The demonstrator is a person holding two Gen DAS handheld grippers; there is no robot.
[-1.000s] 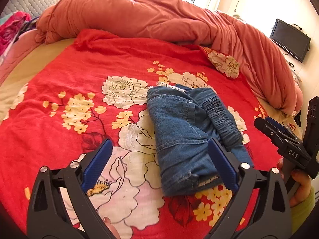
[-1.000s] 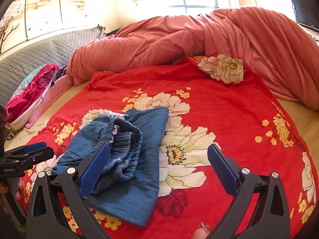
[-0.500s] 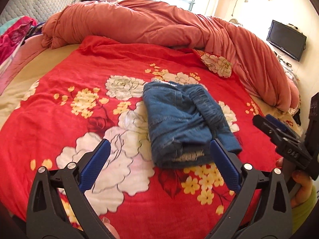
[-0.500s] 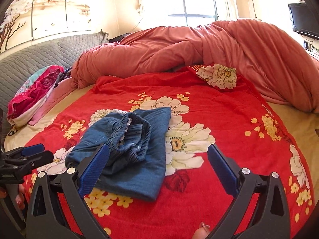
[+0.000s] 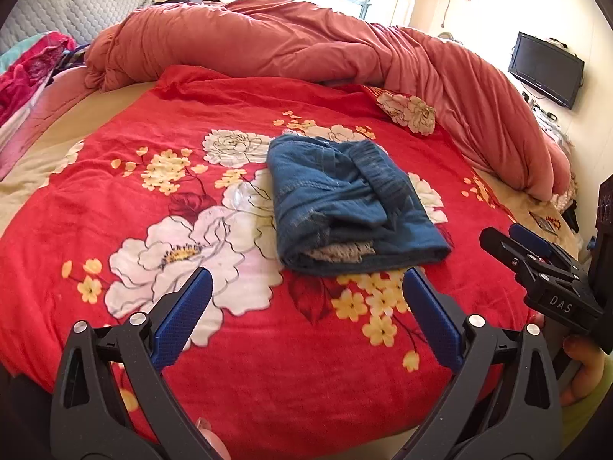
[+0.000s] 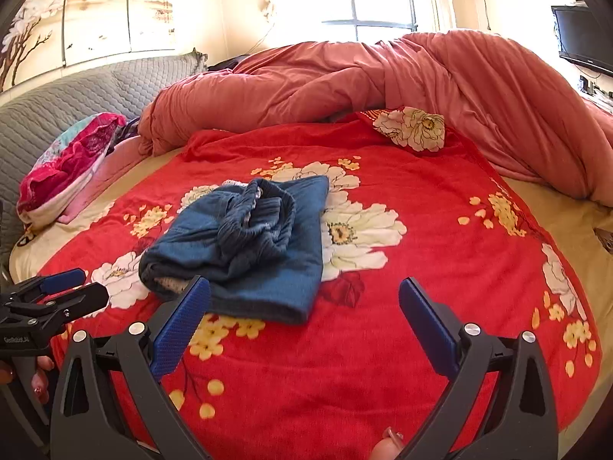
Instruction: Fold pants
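Observation:
Blue denim pants (image 5: 345, 203) lie folded into a compact bundle on the red floral blanket (image 5: 191, 230), also seen in the right wrist view as pants (image 6: 249, 245). My left gripper (image 5: 306, 306) hangs open, well back from the bundle's near edge, nothing between its blue pads. My right gripper (image 6: 304, 314) is open too, behind and to the right of the pants. Each gripper shows in the other's view: the right one (image 5: 513, 241) at the right edge, the left one (image 6: 76, 287) at the left edge.
A rolled pink-red duvet (image 5: 306, 46) runs along the far side of the bed. Pink and teal clothes (image 6: 69, 161) are piled at the left by a grey quilted headboard (image 6: 76, 92). A wall TV (image 5: 546, 69) hangs at the right. A hand (image 5: 582, 364) holds the right gripper.
Both grippers have pulled back and up from the pants, which now sit farther away and smaller in both views. The pants lie still; both grippers stay open.

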